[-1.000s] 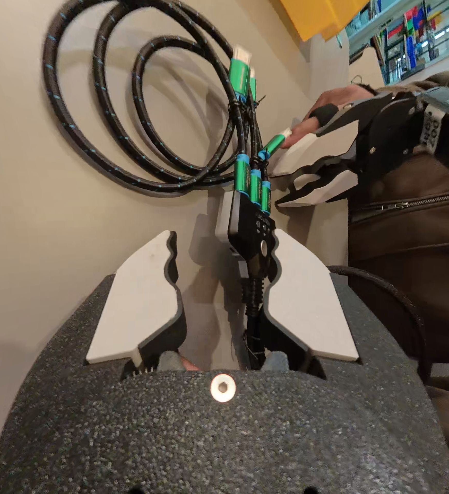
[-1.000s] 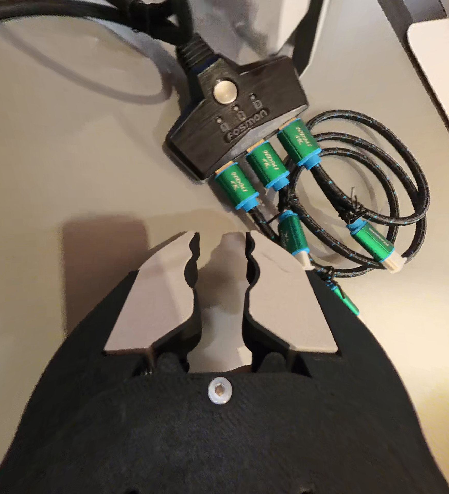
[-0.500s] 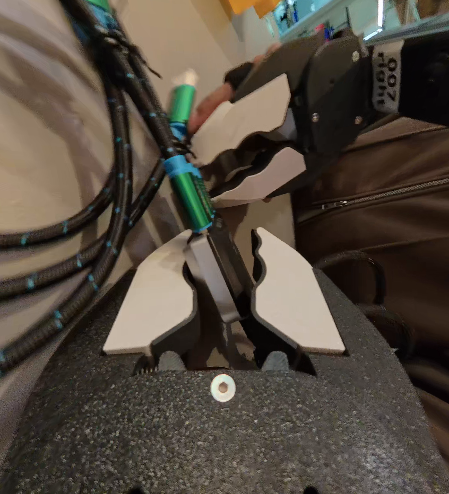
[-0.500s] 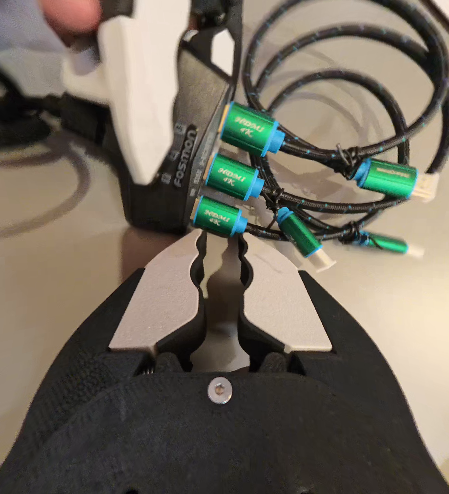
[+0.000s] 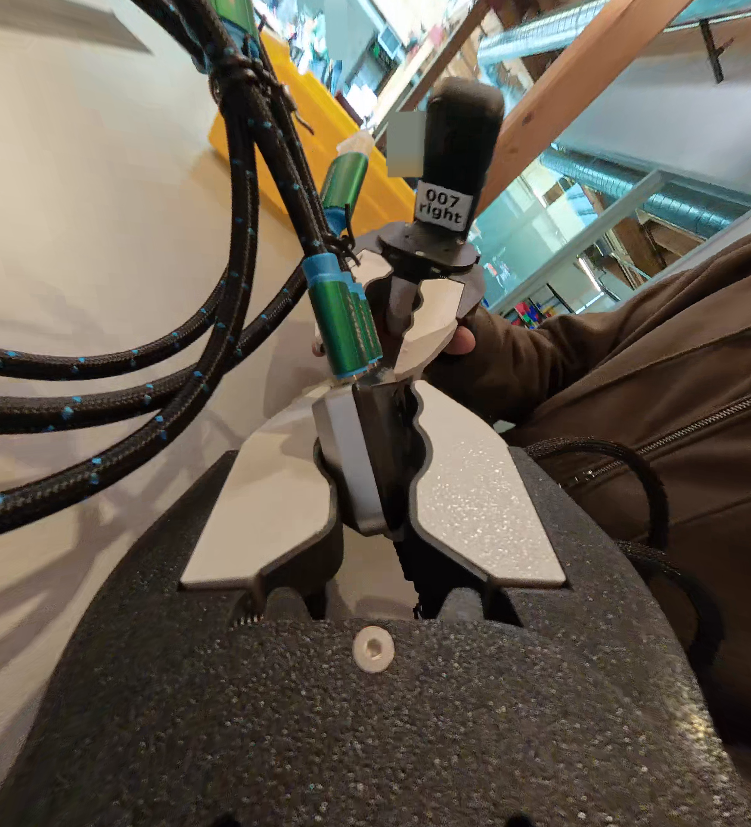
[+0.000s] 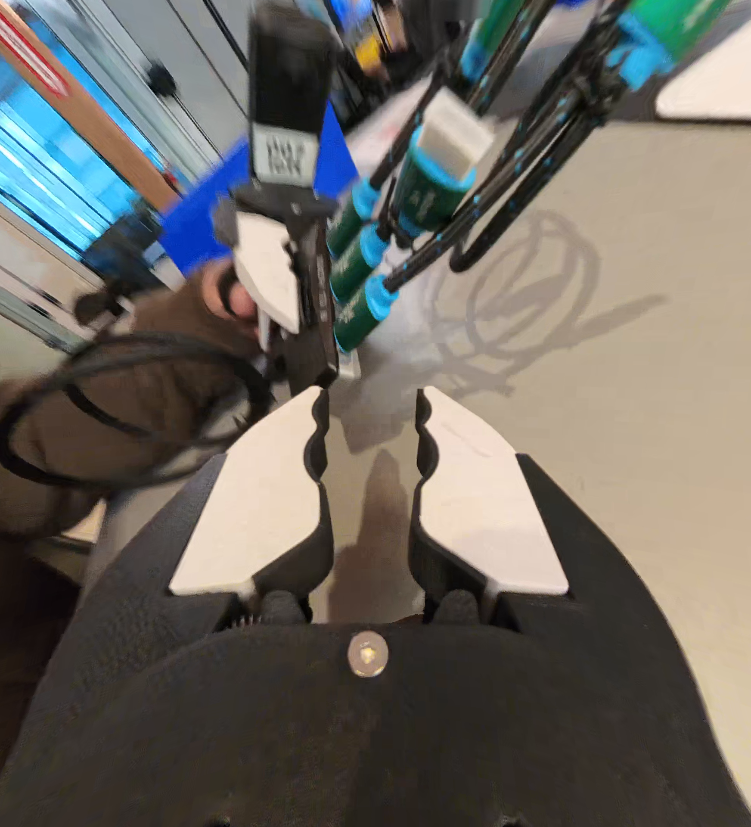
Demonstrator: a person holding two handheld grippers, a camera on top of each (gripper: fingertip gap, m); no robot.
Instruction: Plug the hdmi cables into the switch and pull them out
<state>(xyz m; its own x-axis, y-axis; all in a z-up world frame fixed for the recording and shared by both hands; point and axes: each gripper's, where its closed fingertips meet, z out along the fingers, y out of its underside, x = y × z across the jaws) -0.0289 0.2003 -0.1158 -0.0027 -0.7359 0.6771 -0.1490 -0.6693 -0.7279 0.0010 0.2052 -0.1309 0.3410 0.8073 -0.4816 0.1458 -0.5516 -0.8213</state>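
above the beige tabletop the left gripper pinches the black-and-grey switch box edge-on, braided cables and green plugs hanging off it, while the right gripper, spread and bare, sits just beside the box's lower end.

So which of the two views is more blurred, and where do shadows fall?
Right wrist view: strongly motion-blurred in its upper part, the green plugs and background smeared; cable shadows on the beige table. Left wrist view: mostly sharp, wide-angle bending at the edges, only the braided cables slightly soft.
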